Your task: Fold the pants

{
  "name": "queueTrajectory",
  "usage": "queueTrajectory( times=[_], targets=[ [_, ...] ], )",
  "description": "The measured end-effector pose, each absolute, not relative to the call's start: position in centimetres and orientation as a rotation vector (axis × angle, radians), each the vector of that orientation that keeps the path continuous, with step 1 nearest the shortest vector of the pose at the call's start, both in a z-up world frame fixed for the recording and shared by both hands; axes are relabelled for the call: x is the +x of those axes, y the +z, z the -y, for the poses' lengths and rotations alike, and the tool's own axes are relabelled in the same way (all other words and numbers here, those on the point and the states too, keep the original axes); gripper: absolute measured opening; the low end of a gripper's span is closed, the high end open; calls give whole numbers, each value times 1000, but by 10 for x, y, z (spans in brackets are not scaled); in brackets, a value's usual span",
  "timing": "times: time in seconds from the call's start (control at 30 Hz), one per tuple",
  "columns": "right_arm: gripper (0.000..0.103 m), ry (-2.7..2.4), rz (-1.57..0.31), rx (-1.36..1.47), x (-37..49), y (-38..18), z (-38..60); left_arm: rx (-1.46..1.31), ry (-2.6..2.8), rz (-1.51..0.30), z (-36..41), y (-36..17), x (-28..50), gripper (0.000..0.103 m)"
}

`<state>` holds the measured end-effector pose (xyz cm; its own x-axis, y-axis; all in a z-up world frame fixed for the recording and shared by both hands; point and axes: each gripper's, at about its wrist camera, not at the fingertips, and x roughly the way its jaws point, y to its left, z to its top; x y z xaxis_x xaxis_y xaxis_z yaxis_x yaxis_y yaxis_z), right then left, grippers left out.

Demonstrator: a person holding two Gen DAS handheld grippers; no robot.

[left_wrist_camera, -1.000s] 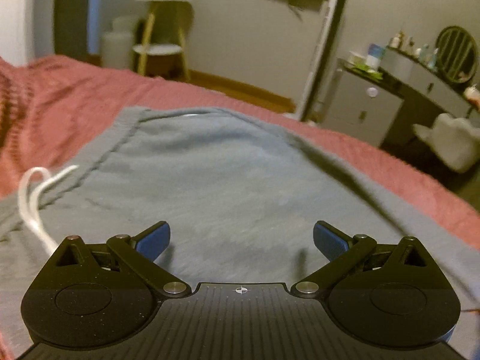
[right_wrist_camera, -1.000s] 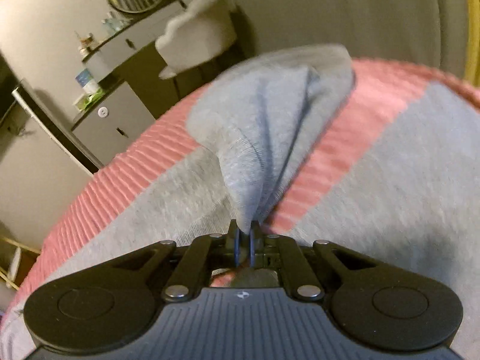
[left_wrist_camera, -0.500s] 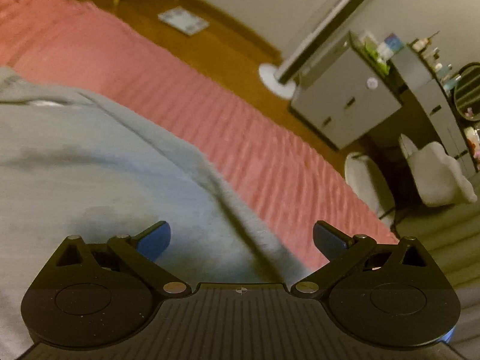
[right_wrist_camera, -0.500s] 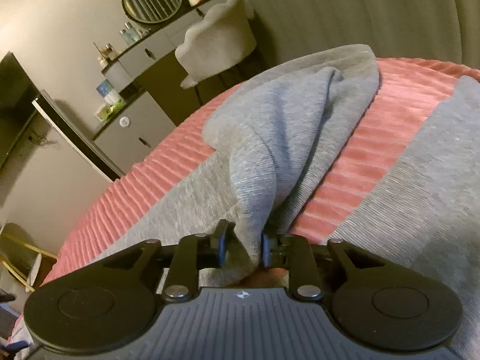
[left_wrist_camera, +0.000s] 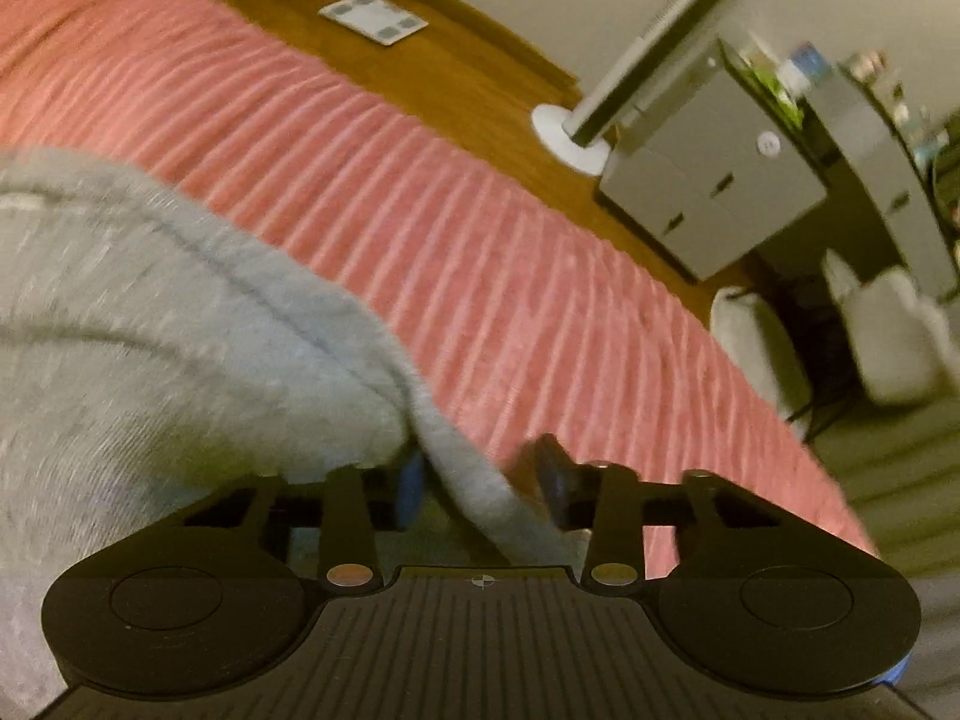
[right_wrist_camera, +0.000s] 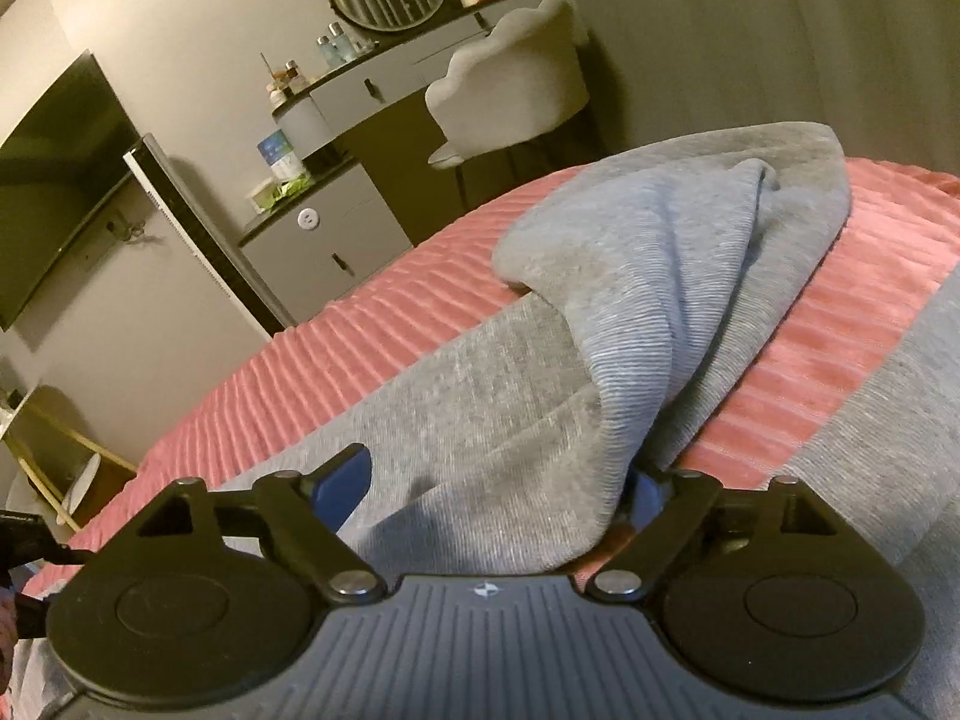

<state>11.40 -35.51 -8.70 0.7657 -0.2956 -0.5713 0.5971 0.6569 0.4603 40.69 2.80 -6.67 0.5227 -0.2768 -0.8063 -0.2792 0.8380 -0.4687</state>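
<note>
Bed: a wide bed under a ribbed salmon-pink bedspread fills both views, and there's wooden floor beyond its far edge in the left wrist view.
Pants: soft grey knit sweatpants lie spread across the bedspread; in the right wrist view one leg is doubled back on itself into a loose, rumpled fold near the far edge of the bed, pink showing on either side of it.
Room: a grey cabinet and a pale scalloped chair stand past the bed, well apart from the cloth.
Left hand: the left gripper tips steeply down at the pants' outer edge, right where grey meets pink. The picture is blurred.
Left jaws: they've just been closing, and a ridge of the grey edge runs between them; the blue pad looks to touch it on one side, but a gap still shows on the other, so no pinch yet.
Right hand: the right gripper angles gently down over the folded leg.
Right jaws: they've just been opening and now stand spread wide, the cloth slumped loose between them, one pad clear of it, the other half hidden beneath.
</note>
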Motion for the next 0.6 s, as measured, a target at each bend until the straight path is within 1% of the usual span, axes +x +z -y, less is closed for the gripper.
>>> queueTrajectory(
  times=[0.03,0.1,0.13,0.2,0.3,0.47,0.53,0.6],
  targets=[
    [86,-527,-478,679,114,-87,355,-628,5,-1040,-34,-68,405,21],
    [91,-519,-457,683,115,-87,352,-684,10,-1043,-45,-73,401,12],
    [92,-517,-444,693,114,-88,352,-717,3,-1038,-50,-74,399,10],
    [92,-521,-446,718,113,-88,355,-749,-11,-1020,-55,-73,390,8],
    [92,-561,-458,717,110,-77,366,-690,-36,-989,-52,-65,378,8],
    [91,-722,-448,503,104,-63,370,-603,-77,-911,-51,-50,333,8],
    [82,-760,-464,422,109,-66,369,-609,-95,-904,-56,-48,316,8],
    [67,-794,-514,364,118,-70,370,-626,-109,-911,-62,-48,305,8]
  ],
)
